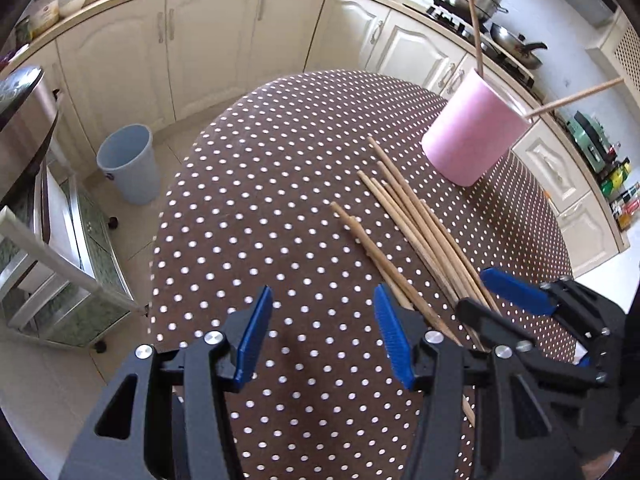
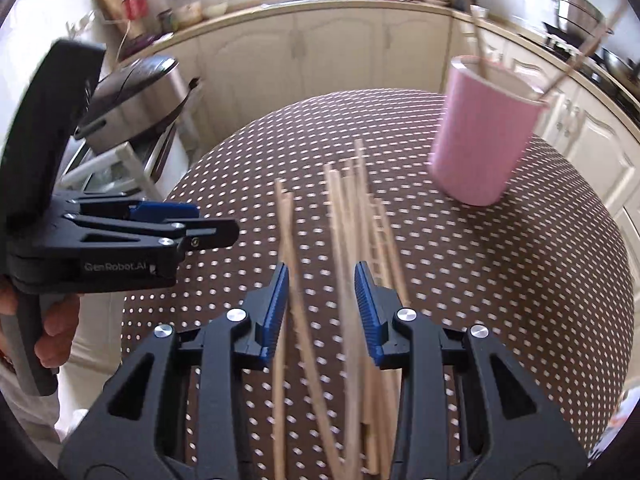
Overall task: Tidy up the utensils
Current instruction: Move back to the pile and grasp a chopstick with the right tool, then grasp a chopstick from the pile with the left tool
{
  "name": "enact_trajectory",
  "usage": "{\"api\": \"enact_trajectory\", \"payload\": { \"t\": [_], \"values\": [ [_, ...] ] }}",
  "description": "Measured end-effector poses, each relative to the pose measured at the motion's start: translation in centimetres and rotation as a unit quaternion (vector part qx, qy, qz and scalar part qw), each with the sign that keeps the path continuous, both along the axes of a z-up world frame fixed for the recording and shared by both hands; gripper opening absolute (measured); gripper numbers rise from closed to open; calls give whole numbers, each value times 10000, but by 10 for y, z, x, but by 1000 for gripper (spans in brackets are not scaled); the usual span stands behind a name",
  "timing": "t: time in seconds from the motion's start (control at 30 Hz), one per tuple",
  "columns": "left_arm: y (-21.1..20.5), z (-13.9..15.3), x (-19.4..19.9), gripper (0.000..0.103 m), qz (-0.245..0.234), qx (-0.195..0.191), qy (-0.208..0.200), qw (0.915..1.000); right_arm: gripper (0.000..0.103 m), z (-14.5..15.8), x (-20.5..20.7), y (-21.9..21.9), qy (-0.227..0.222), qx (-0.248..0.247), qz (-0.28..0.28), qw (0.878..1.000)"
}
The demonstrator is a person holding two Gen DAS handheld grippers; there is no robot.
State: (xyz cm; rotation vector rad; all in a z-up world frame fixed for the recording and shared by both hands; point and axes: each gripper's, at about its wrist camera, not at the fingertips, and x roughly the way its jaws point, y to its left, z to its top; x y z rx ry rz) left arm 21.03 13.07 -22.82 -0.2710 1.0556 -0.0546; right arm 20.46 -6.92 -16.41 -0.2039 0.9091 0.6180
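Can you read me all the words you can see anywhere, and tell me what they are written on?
"GenRobot.AI": printed on the black side of the left gripper, seen from the right wrist camera.
Label on the container at the counter's far left: too small to read.
Labels on the bottles at the right: too blurred to read.

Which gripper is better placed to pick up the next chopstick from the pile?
Right. The right gripper is open directly over the loose chopsticks, which run between its fingers. The left gripper is open over bare tablecloth, beside the pile.
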Motion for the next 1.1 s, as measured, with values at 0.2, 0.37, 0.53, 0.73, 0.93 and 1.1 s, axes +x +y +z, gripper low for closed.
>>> {"api": "enact_trajectory", "payload": {
  "t": [0.2, 0.37, 0.53, 0.73, 0.93, 1.1],
  "values": [
    [10, 3, -2, 53, 65, -20, -71, 10000, 24, -12, 10, 27, 219, -179, 246, 9993],
    [12, 5, 0, 53, 35, 9, -108, 9999, 9, -20, 19, 31, 424, -236, 254, 9985],
    [6, 2, 7, 53, -13, -63, -45, 10000, 8, -20, 22, 21, 431, -226, 179, 9987],
    [-8, -5, 13, 53, -73, -13, 70, 9999, 7, -25, 23, 10, 514, -320, 164, 9980],
    [-17, -7, 16, 53, -94, 45, 121, 9999, 7, -27, 21, 23, 289, -669, 289, 9969],
    [-24, -5, 20, 53, -111, -10, 162, 9998, 7, -12, 26, -2, 212, 26, -104, 9997]
  ]
}}
